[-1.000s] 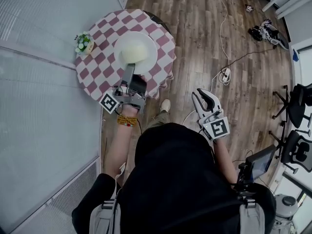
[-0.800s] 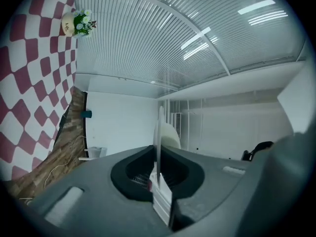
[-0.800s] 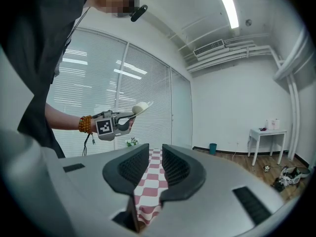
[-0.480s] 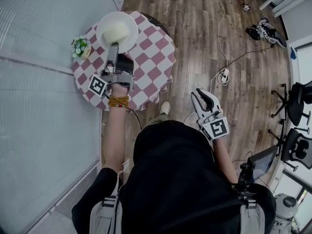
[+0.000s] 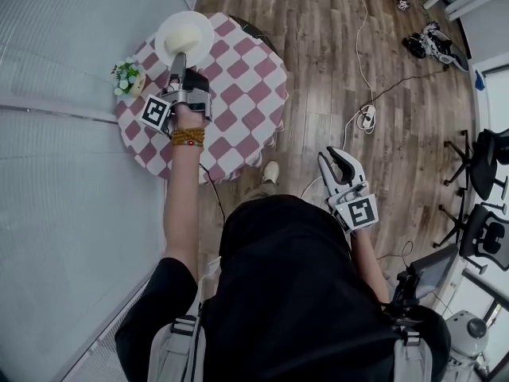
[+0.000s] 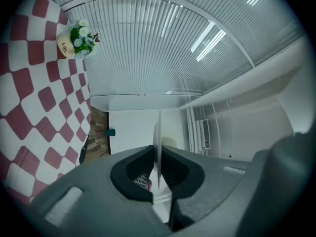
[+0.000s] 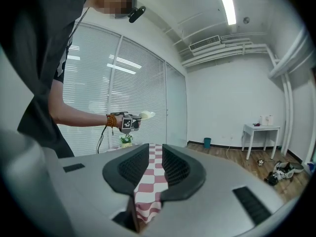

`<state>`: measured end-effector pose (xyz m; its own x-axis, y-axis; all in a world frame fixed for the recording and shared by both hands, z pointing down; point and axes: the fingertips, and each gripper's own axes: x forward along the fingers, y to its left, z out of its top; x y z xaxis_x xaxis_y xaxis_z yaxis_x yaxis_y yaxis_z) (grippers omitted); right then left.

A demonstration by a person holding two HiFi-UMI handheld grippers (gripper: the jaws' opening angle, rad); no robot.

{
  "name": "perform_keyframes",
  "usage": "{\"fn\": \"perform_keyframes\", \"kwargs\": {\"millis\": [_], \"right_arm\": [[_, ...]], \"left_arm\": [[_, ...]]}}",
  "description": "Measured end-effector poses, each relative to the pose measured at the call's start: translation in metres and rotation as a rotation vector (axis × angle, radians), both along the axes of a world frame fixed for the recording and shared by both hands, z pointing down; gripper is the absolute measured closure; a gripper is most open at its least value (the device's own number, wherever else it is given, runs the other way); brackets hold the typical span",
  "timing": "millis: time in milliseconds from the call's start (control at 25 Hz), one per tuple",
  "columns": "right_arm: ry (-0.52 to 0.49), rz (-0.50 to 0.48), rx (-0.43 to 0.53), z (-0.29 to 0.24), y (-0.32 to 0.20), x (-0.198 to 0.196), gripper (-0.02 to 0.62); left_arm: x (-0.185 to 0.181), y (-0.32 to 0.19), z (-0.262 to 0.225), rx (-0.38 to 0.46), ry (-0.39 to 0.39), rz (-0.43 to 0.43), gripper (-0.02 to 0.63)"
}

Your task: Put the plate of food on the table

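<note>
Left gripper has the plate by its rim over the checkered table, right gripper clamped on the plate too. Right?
No. The right gripper isn't on the plate: the head view shows it empty, jaws apart, by the person's side over the wood floor. The rest holds: the left gripper has the plate by its rim over the checkered table.

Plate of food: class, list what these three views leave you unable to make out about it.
- Head view: whether the plate rests on the table or hangs above it; the top-down look hides the height.
- Left gripper view: the food; the plate shows only edge-on between the left gripper's jaws.
- Right gripper view: what the food is; too small and far.
</note>
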<state>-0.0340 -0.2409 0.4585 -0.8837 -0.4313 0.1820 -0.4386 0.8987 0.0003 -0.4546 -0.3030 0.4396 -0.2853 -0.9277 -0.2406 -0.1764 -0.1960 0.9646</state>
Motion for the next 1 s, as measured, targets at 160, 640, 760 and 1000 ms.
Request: {"fn": "perform_keyframes", "kwargs": {"millis": [160,640,760,1000], "right_arm": [[0.044,0.050,-0.045,0.007,-0.005,0.010,0.505],[0.096,0.046,-0.099,0.026,-0.006,0.000,0.505],[0.130,0.056,-0.119,0.030,-0.007,-0.004,0.505],[0.116,0.045,-0.146,0.043,-0.005,-0.006,0.506]], "left_arm": [[-0.014,-0.004,0.044,-0.081,0.084,-0.045,0.584],[-0.053,-0.037,0.144,-0.244,0.179,-0.113,0.584],[-0.063,-0.046,0.171,-0.293,0.201,-0.101,0.584],[-0.085,-0.060,0.203,-0.349,0.211,-0.087,0.584]]}}
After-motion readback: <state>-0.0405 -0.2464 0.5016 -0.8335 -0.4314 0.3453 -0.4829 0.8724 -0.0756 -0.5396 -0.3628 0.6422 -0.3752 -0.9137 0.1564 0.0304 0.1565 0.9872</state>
